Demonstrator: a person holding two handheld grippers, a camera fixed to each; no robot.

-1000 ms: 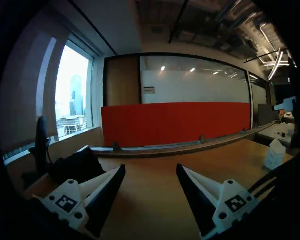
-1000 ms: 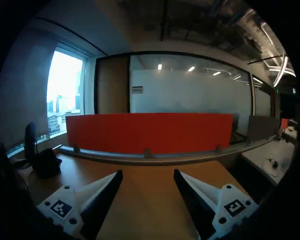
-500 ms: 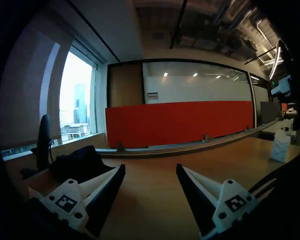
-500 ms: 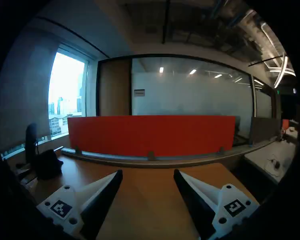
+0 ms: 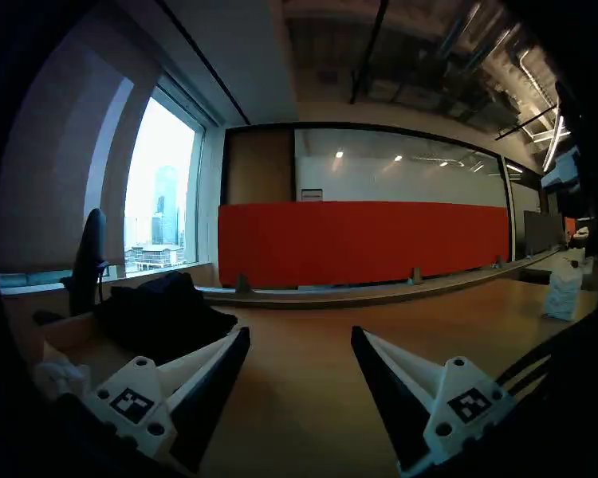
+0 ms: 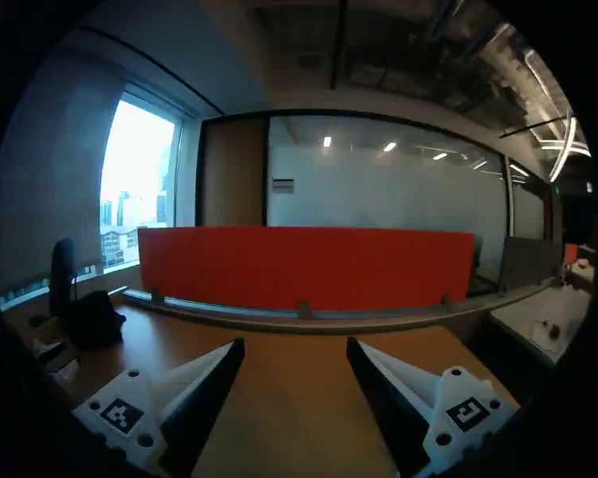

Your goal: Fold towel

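Note:
My left gripper (image 5: pixel 299 333) is open above a wooden desk (image 5: pixel 299 398), with nothing between its fingers. A dark, soft heap (image 5: pixel 162 315) lies on the desk just beyond its left finger; I cannot tell if it is cloth or a bag. A small white crumpled thing (image 5: pixel 56 374) lies at the far left edge. My right gripper (image 6: pixel 294 344) is open too, empty, over the same kind of wooden desk (image 6: pixel 299 398). In the right gripper view the dark heap (image 6: pixel 92 319) sits far off to the left.
A red divider panel (image 5: pixel 363 243) on a rail closes the desk's far side, also seen as the red panel (image 6: pixel 307 267). A dark chair back (image 5: pixel 88 263) stands by the window at left. A white upright object (image 5: pixel 562 291) stands at the desk's right.
The left gripper view has swung left and tipped up: the dark heap is larger and nearer, and the white crumpled thing has come into view. The right gripper view barely shifted. Both grippers stayed open.

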